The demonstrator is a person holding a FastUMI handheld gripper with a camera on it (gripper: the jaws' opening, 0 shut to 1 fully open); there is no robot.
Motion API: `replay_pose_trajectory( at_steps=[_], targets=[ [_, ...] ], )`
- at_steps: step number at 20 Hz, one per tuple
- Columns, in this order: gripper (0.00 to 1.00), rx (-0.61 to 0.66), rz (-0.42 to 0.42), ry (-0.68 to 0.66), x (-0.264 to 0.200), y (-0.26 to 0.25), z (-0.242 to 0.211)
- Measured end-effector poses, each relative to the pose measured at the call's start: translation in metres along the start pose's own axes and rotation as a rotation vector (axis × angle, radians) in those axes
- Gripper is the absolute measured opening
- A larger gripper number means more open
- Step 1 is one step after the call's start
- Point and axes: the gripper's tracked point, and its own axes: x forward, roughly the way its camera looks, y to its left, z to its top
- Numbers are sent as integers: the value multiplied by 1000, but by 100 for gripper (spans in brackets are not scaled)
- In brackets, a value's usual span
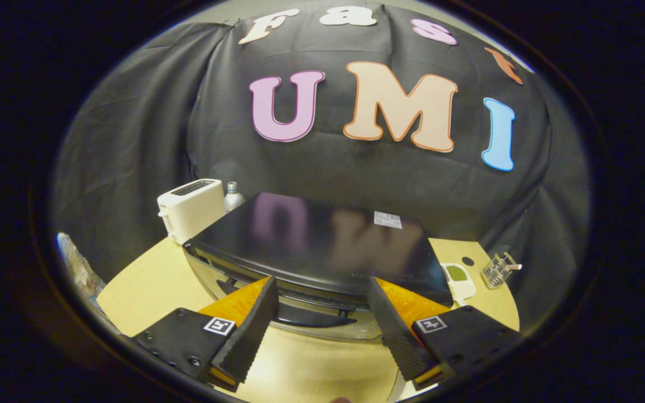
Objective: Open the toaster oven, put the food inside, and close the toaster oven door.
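Observation:
A black toaster oven (322, 240) with a glossy top stands on the pale wooden table (149, 285), seen from above its front. Its glass door (300, 322) is closed, and the dark door handle (308, 316) runs across just ahead of my fingers. My gripper (322, 291) hovers over the oven's front top edge, open, with nothing between the fingers. The handle lies in the gap between the two fingertips, a little below them. A white dish with green food (458, 275) sits on the table to the right of the oven.
A white slot toaster (191, 207) and a small clear bottle (233, 196) stand behind the oven's left corner. A small wire rack (499, 270) sits at the table's far right. Bare tabletop lies left of the oven and under my fingers.

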Motion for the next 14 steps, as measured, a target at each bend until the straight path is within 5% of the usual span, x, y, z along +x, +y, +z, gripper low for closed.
replay_pose_trajectory(
  at_steps=[14],
  targets=[
    [99,82,132,204,-59,26,-96]
  ],
)
